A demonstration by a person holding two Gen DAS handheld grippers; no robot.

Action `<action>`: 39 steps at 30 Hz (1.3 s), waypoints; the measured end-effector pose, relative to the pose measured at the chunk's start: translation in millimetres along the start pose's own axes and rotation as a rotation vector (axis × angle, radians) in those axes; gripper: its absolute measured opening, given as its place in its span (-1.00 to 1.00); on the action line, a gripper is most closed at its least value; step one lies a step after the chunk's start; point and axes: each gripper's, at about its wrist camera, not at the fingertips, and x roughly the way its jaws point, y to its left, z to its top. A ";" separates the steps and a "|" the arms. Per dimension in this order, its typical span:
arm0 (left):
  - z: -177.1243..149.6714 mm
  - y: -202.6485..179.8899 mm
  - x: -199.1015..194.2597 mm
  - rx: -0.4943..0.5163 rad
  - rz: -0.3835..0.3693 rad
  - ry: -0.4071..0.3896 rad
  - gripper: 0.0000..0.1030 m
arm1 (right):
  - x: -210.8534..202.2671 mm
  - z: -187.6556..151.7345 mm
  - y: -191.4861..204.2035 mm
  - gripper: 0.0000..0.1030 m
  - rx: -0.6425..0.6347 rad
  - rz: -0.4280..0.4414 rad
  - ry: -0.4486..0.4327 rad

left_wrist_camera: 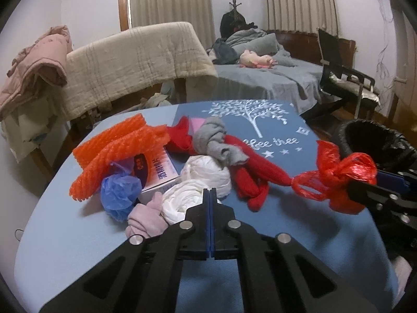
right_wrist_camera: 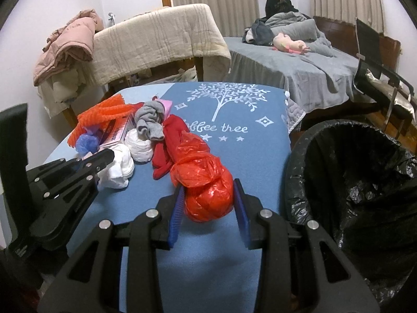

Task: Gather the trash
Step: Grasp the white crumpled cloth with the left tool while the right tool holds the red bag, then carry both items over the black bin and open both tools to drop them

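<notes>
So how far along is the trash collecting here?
Nothing visibly binned yet. In hand: the right gripper holds a red plastic bag near the black-lined trash bin; the left gripper is shut at the white plastic bag. Left: blue bag, orange foam netting.

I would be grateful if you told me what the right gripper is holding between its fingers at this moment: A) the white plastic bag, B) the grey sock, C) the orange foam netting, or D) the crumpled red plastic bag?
D: in the right wrist view the right gripper has its blue pads pressed on both sides of the crumpled red plastic bag, beside the black-lined bin.
</notes>
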 end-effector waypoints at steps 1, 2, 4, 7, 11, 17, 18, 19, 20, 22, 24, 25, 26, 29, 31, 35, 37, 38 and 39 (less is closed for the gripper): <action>-0.5 -0.5 -2.1 -0.002 -0.006 -0.002 -1.00 | -1.2 0.6 -0.2 -0.32 0.000 -0.001 -0.004; -0.4 -1.6 -1.9 0.003 -0.003 0.000 -1.00 | -2.0 1.1 -0.6 -0.32 0.000 -0.001 -0.005; 0.5 -0.9 2.9 -0.004 0.009 0.016 -0.99 | -1.5 0.9 -1.1 -0.32 0.000 -0.004 -0.003; 1.9 3.5 14.2 -0.033 0.011 0.056 -0.83 | -0.7 0.7 -1.5 -0.31 0.000 -0.002 0.003; 1.5 1.2 24.8 -0.036 0.004 0.085 -0.30 | 2.0 -0.5 -2.3 -0.31 0.002 -0.005 0.010; 1.5 -10.8 38.5 0.005 0.006 0.123 -0.02 | 4.4 -1.1 -6.7 -0.31 0.015 -0.017 0.015; 0.8 -11.3 39.1 0.008 0.010 0.128 -0.07 | 4.4 -1.3 -7.5 -0.31 0.018 -0.020 0.016; 0.7 -11.8 40.7 0.011 0.027 0.134 -0.16 | 4.1 -1.3 -8.9 -0.31 0.021 -0.022 0.015; 0.7 -11.4 41.3 0.009 0.047 0.137 -0.38 | 3.9 -1.1 -9.3 -0.31 0.023 -0.023 0.015; 0.2 -7.5 41.4 -0.005 0.068 0.139 -0.58 | 3.3 -0.9 -9.1 -0.31 0.024 -0.023 0.014; -0.4 -4.2 40.0 -0.015 0.071 0.131 -0.72 | 1.9 -0.4 -8.0 -0.31 0.020 -0.022 0.009; -0.5 -3.1 38.2 -0.019 0.078 0.124 -0.75 | 1.3 0.1 -7.3 -0.31 0.018 -0.021 0.008; -0.7 -2.5 36.3 -0.020 0.079 0.116 -0.78 | 0.8 0.2 -6.7 -0.31 0.016 -0.021 0.006; -0.2 -3.0 27.6 -0.019 0.077 0.087 -0.82 | -1.9 1.3 -6.9 -0.31 0.016 -0.020 -0.001; 0.8 -1.8 18.7 -0.031 0.064 0.072 -0.83 | -4.5 2.6 -8.7 -0.31 0.019 -0.023 -0.007; 1.5 0.2 -4.3 -0.045 0.024 0.032 -0.83 | -10.5 4.2 -12.9 -0.31 0.027 -0.028 -0.020; 3.7 0.5 -13.5 -0.048 0.009 0.014 -0.83 | -13.5 6.0 -14.2 -0.31 0.031 -0.027 -0.028; 5.3 1.1 -21.4 -0.053 -0.003 -0.002 -0.83 | -15.5 6.7 -14.8 -0.31 0.032 -0.027 -0.034; 7.3 0.1 -26.2 -0.055 -0.010 -0.014 -0.83 | -17.4 7.6 -15.1 -0.31 0.032 -0.026 -0.040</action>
